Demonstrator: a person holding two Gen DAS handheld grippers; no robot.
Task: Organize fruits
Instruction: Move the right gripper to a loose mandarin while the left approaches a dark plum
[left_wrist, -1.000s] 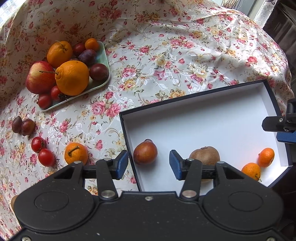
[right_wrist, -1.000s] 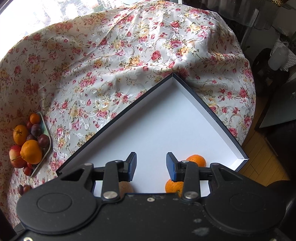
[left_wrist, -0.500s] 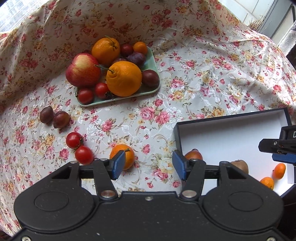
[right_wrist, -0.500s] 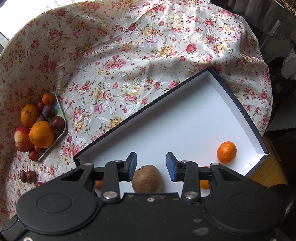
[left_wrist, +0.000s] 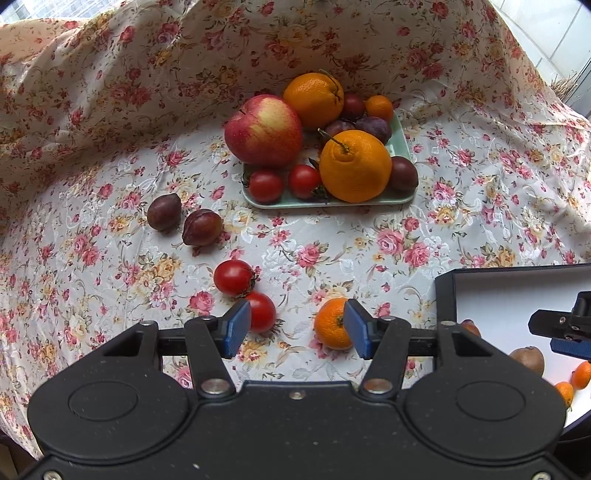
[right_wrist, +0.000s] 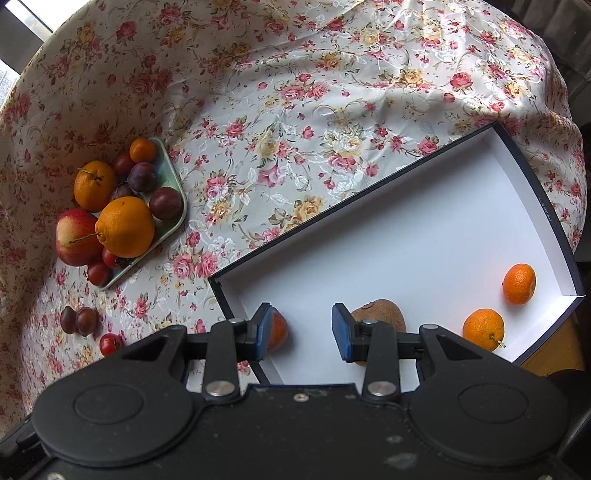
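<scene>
surface: round table under a glossy cream cloth (left_wrist: 332, 251) printed with pink and yellow roses, creased and rumpled toward the far edge. daylight from a window behind the table; wood floor (right_wrist: 554, 354) shows past the near rim in the right wrist view.

pale green tray (left_wrist: 400, 147) sits on the cloth, piled with a red apple (left_wrist: 264, 129), two large oranges, dark plums and small tomatoes.

loose on the cloth: two plums (left_wrist: 183, 219) side by side, two tomatoes (left_wrist: 243, 291) touching, one mandarin (left_wrist: 330, 324).

dark-walled box (right_wrist: 543, 206) with white floor holds two mandarins (right_wrist: 500, 306) near its corner, a kiwi (right_wrist: 380, 314) and a reddish fruit partly hidden behind a finger.

left gripper (left_wrist: 293, 325): jaws spread, nothing between them; it hangs above the cloth with the loose mandarin beside the right pad and a tomato beside the left pad.

right gripper (right_wrist: 301, 326): jaws apart, empty, over the box floor between the reddish fruit and the kiwi.
</scene>
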